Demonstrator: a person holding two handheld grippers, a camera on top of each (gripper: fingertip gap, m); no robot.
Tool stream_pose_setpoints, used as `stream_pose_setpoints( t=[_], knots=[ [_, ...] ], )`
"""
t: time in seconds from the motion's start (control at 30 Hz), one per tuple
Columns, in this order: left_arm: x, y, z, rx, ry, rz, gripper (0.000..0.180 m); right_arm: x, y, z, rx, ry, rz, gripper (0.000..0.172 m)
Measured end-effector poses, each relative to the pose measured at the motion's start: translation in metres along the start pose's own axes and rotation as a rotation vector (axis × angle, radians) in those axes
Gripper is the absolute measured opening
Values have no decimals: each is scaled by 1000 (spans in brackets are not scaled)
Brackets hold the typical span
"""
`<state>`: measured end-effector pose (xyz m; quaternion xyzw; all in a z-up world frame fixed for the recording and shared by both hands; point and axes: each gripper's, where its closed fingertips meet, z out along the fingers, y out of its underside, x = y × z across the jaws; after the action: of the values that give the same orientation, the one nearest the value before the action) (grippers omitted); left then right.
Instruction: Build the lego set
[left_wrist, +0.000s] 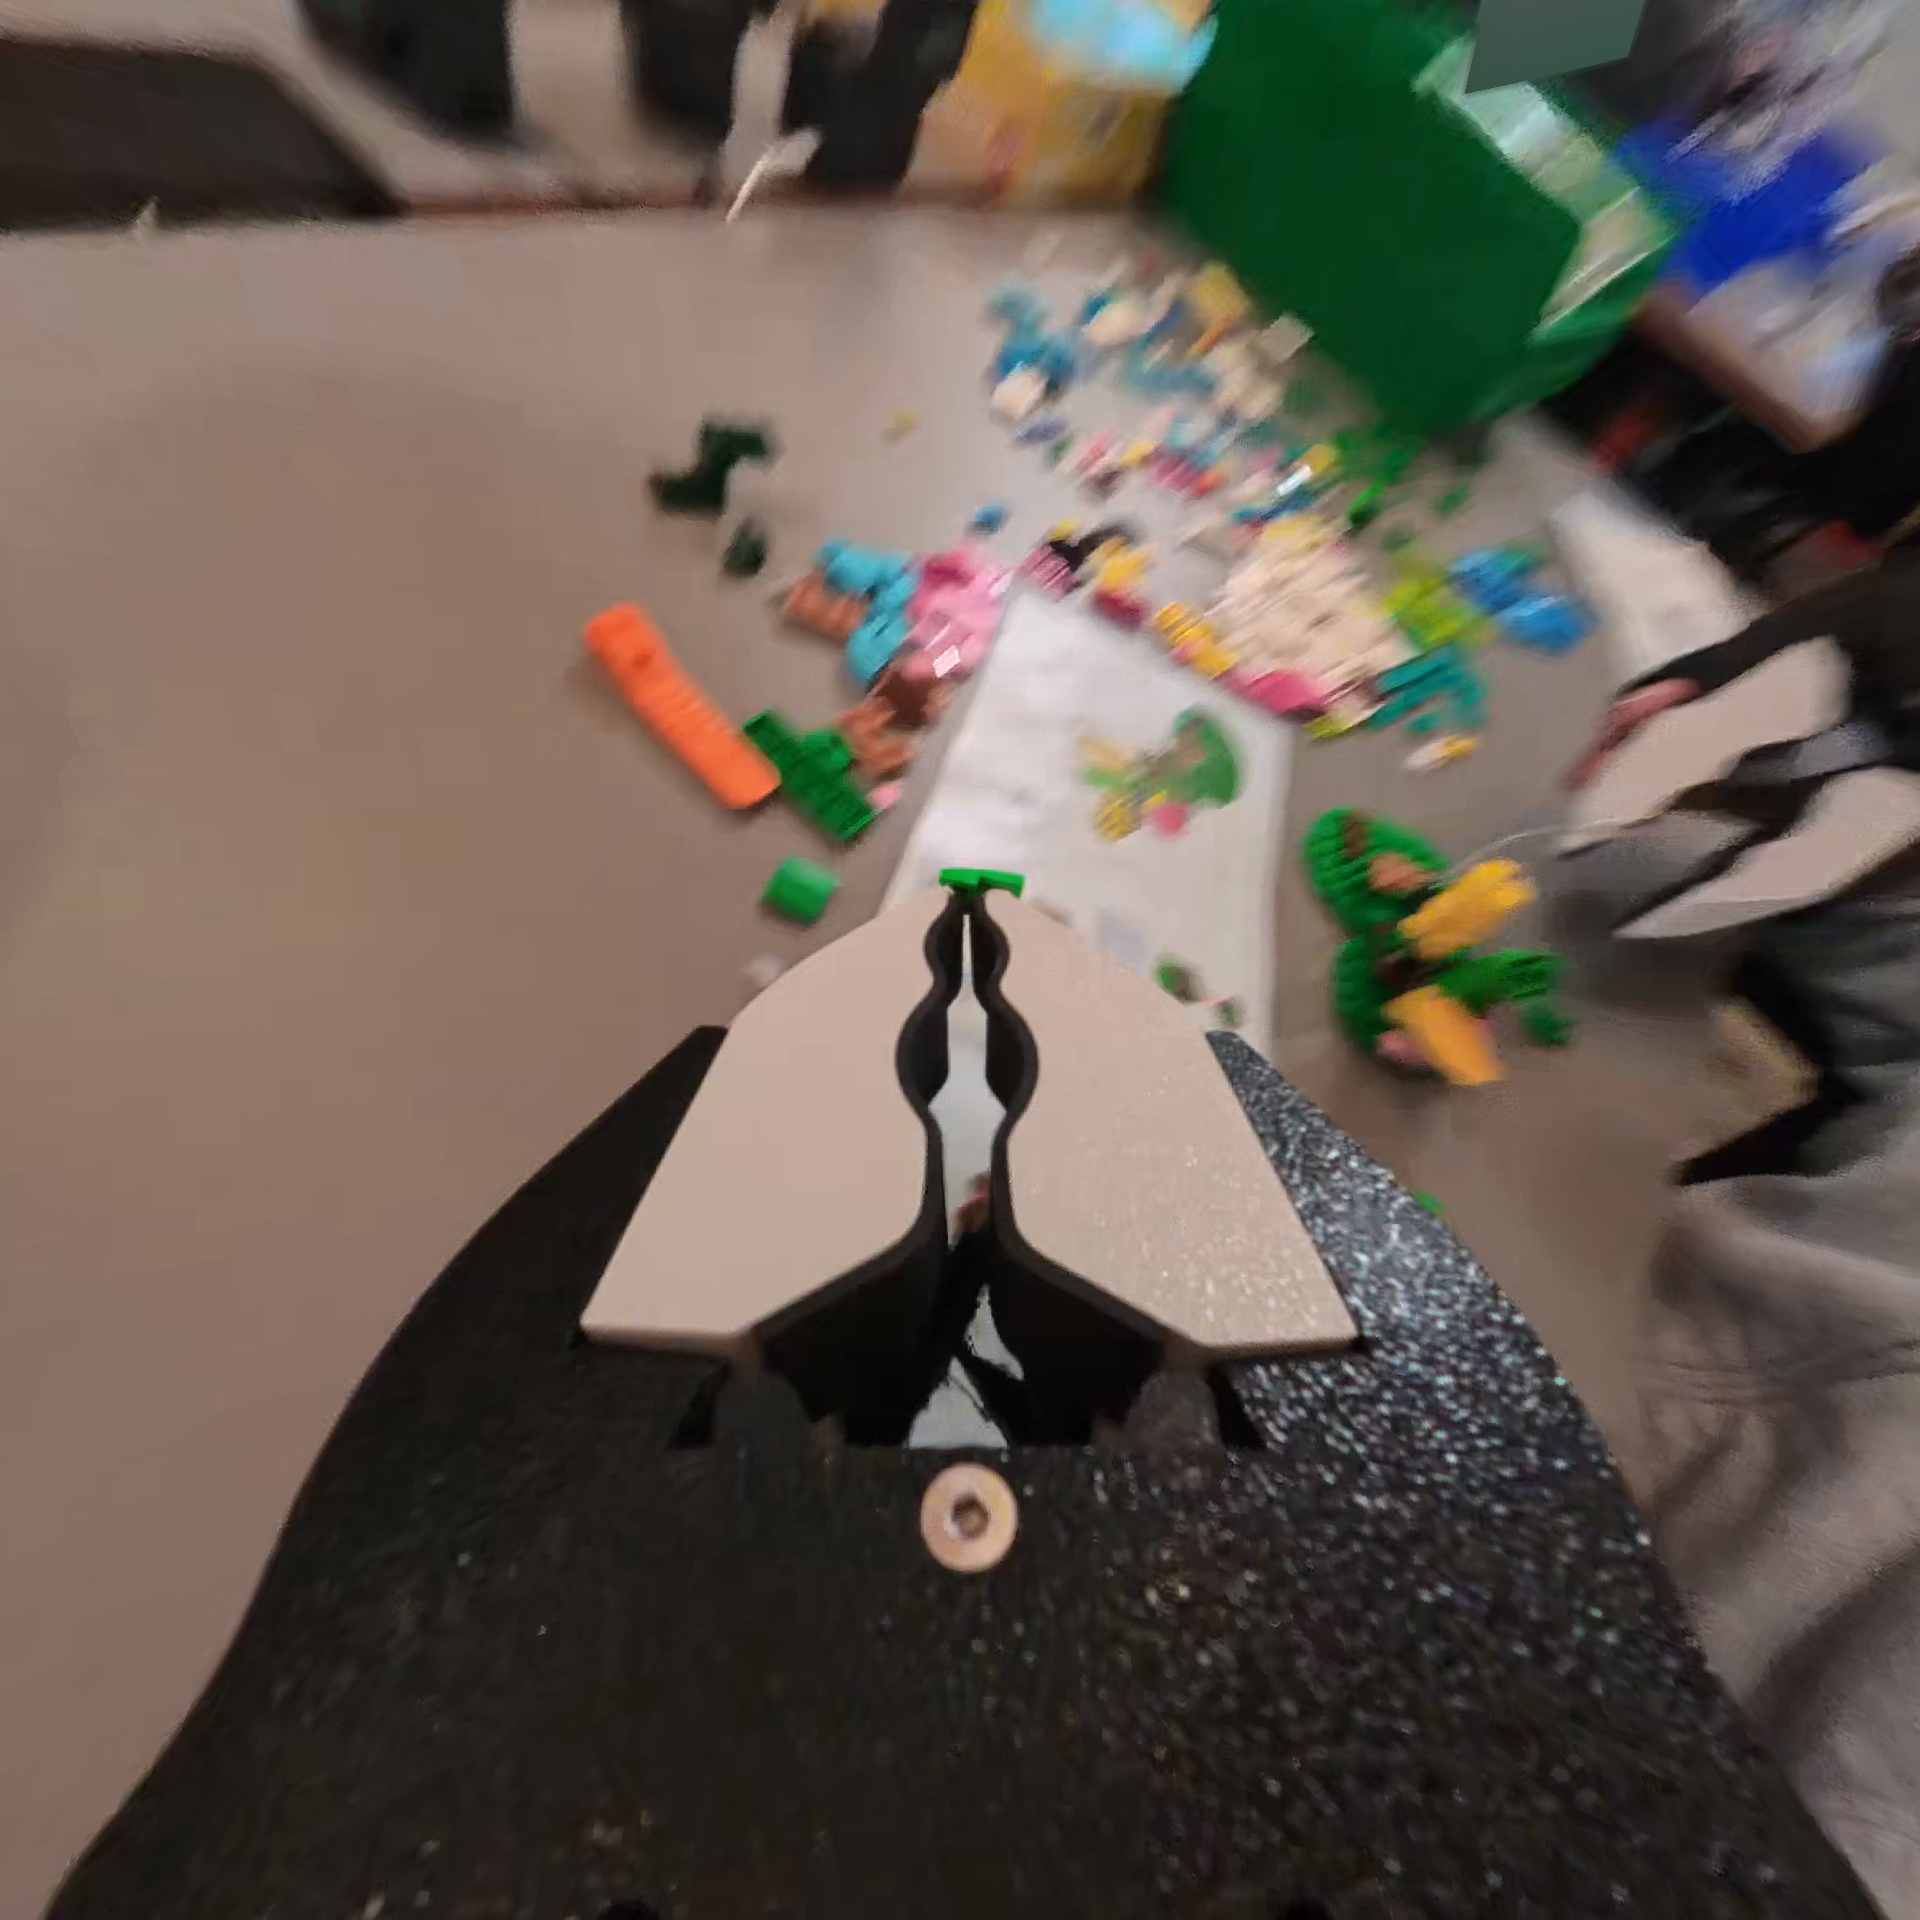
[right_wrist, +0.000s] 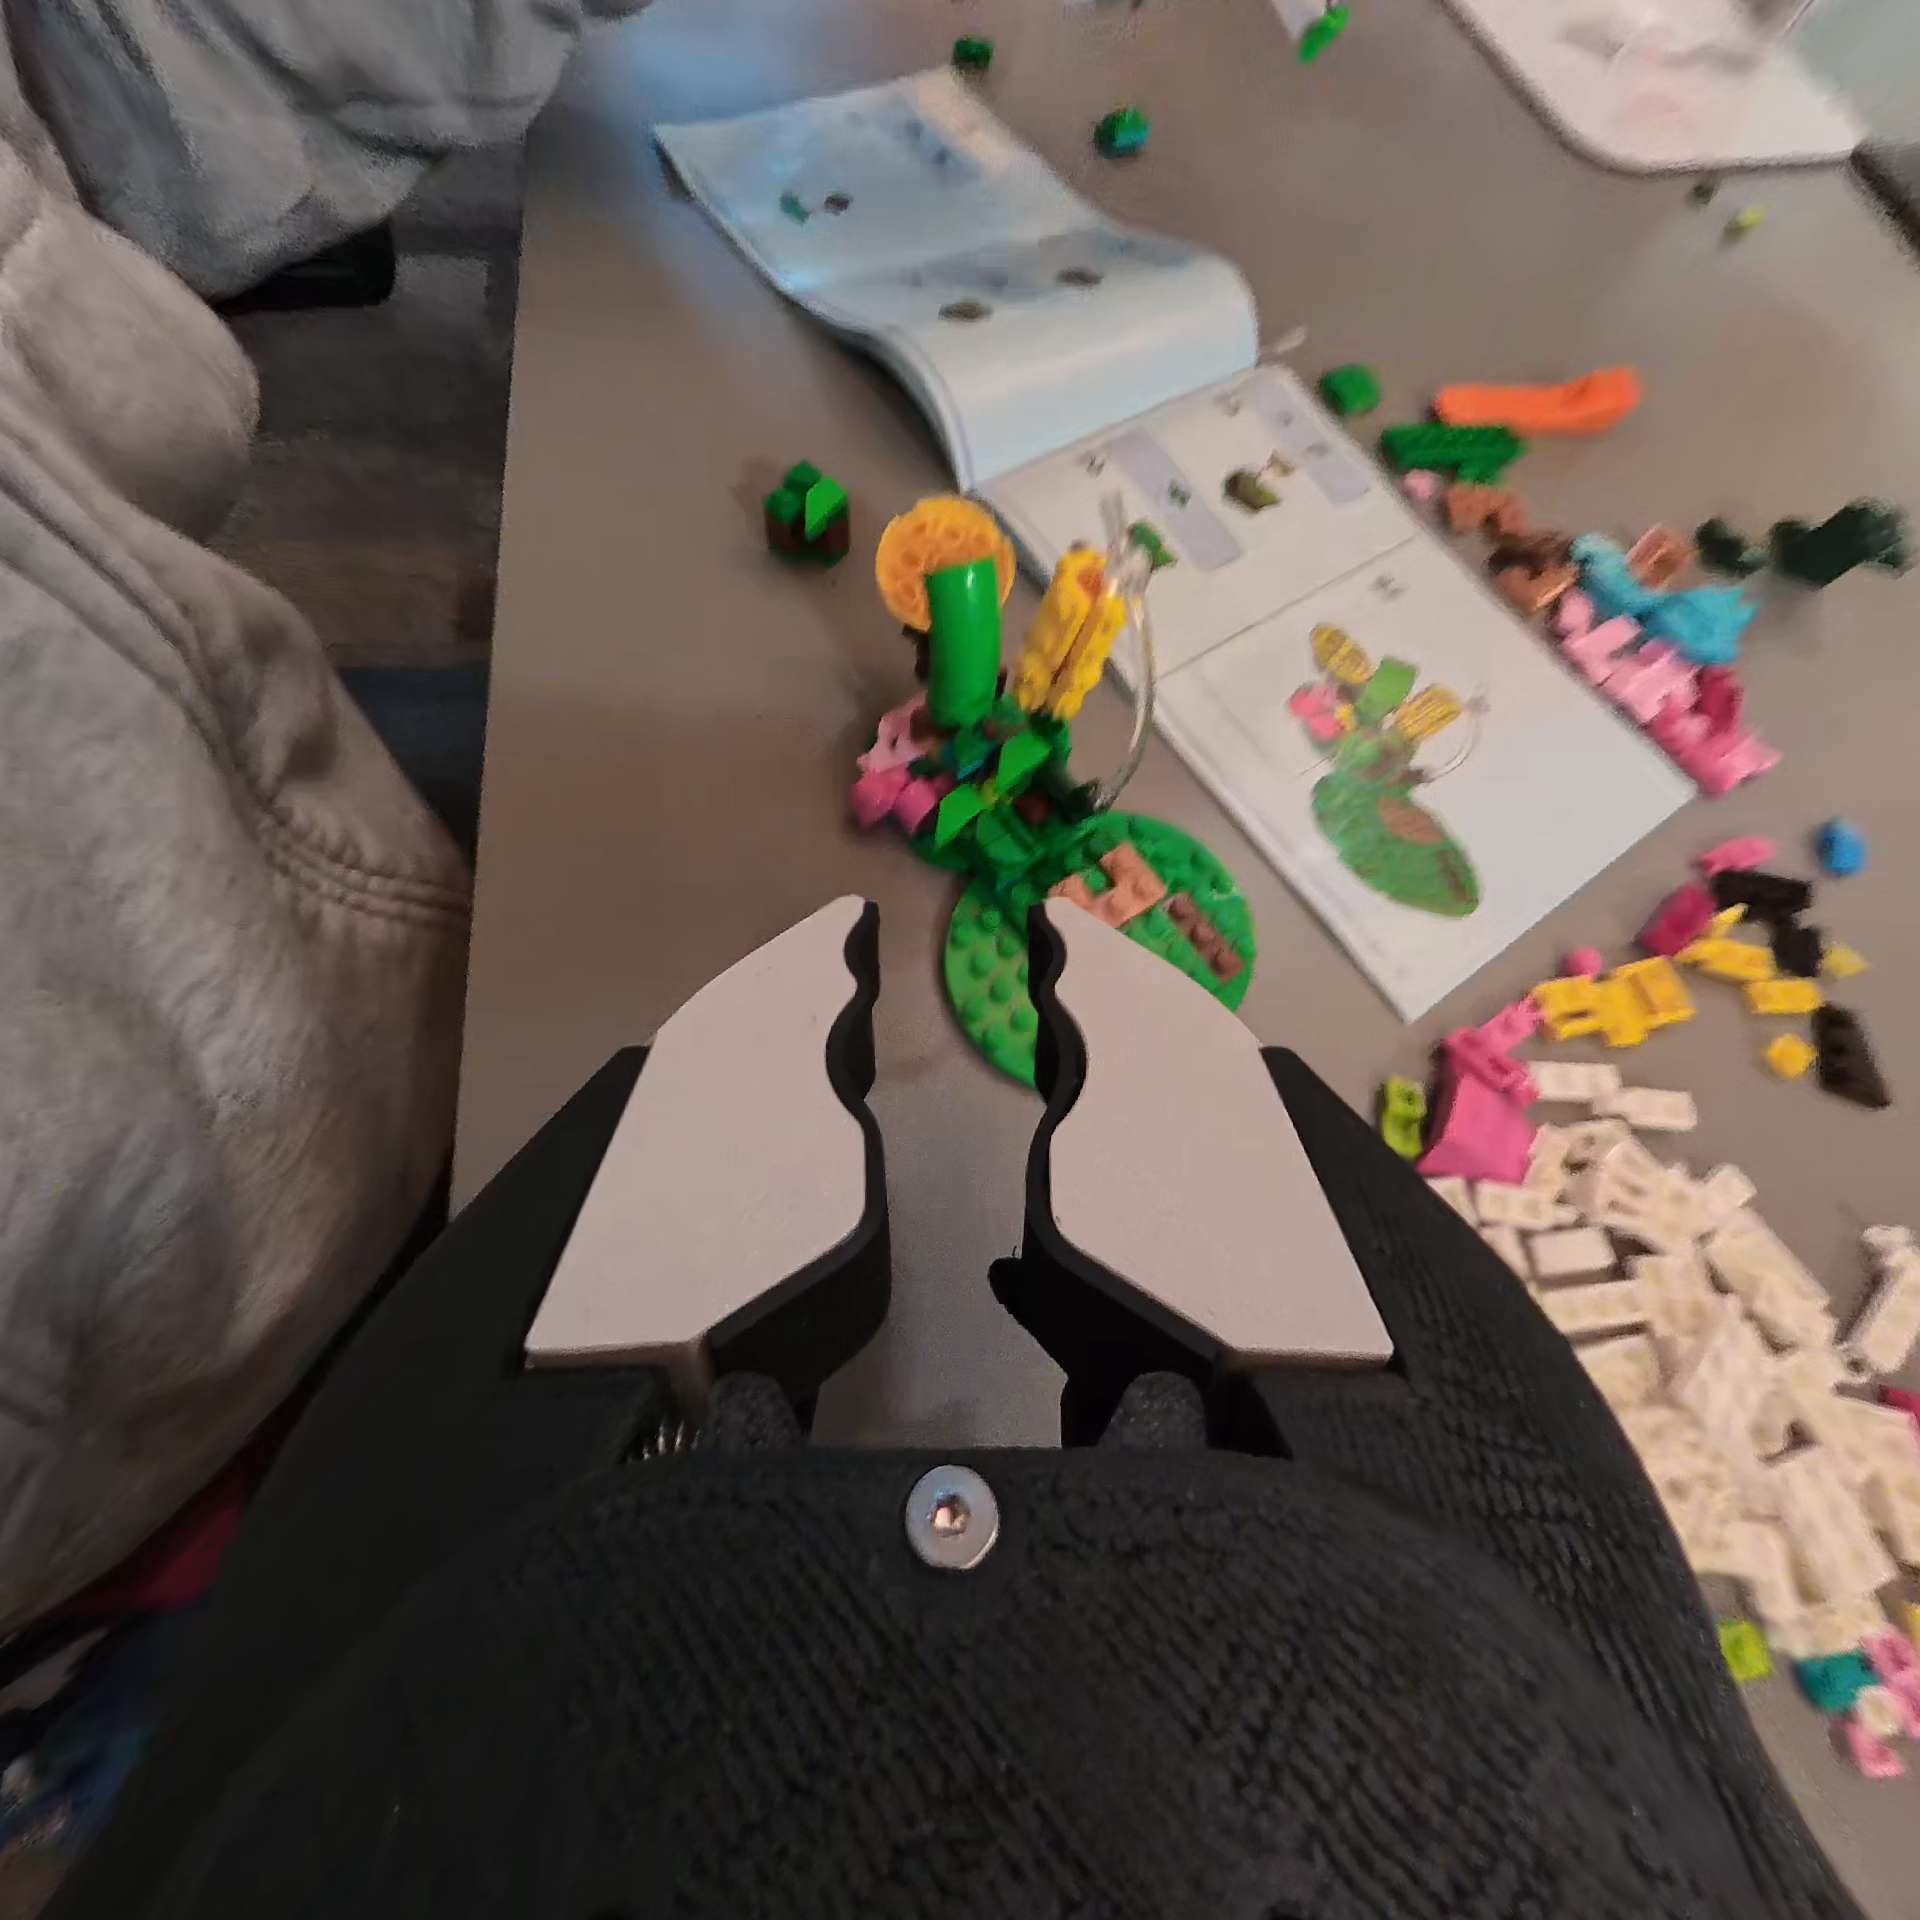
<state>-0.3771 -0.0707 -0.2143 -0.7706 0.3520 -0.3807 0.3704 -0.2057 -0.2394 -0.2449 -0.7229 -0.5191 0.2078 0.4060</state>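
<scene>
Left claw (left_wrist: 966, 902) pinched tight on small green piece (left_wrist: 981, 883) at the very tips — raised above the booklet (left_wrist: 1049, 727). Right claw (right_wrist: 951, 920) wide open, empty, nearest the green round base (right_wrist: 997, 987) of the brick model (right_wrist: 977, 727) on the counter (right_wrist: 665, 727).

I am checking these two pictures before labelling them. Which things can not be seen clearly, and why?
- Left wrist view: motion blur smears the loose bricks; single shapes are unreadable.
- Left wrist view: the small green piece in the left gripper is mostly hidden by the fingertips.
- Right wrist view: the right gripper, open, covers the near edge of the green round plate.
- Right wrist view: the white brick pile is cut by the right edge.
</scene>
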Motion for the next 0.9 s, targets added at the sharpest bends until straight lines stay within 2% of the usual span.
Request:
stream_pose_setpoints(
  t=[0.03, 0.13, 0.23, 0.33, 0.43, 0.63, 0.9],
  knots=[
    [16, -9, -3, 61, 80, -14, 1, 2, -9, 1, 23, 10, -21, 25],
    [76, -31, -12, 213, 404, -84, 0, 8, -46, 5, 128, 59, -119, 24],
    [122, -43, -22, 298, 675, -154, 0, 13, -93, 7, 264, 126, -242, 24],
    [154, -47, -23, 304, 865, -207, 0, 14, -133, 8, 368, 196, -391, 20],
    [178, -46, -24, 276, 1001, -242, 0, 10, -156, 9, 423, 229, -526, 16],
    [192, -43, -25, 228, 1077, -260, 0, 5, -168, 11, 443, 209, -626, 11],
    [186, -38, -20, 202, 1049, -277, 0, 4, -166, 12, 445, 229, -672, 20]
  ],
)
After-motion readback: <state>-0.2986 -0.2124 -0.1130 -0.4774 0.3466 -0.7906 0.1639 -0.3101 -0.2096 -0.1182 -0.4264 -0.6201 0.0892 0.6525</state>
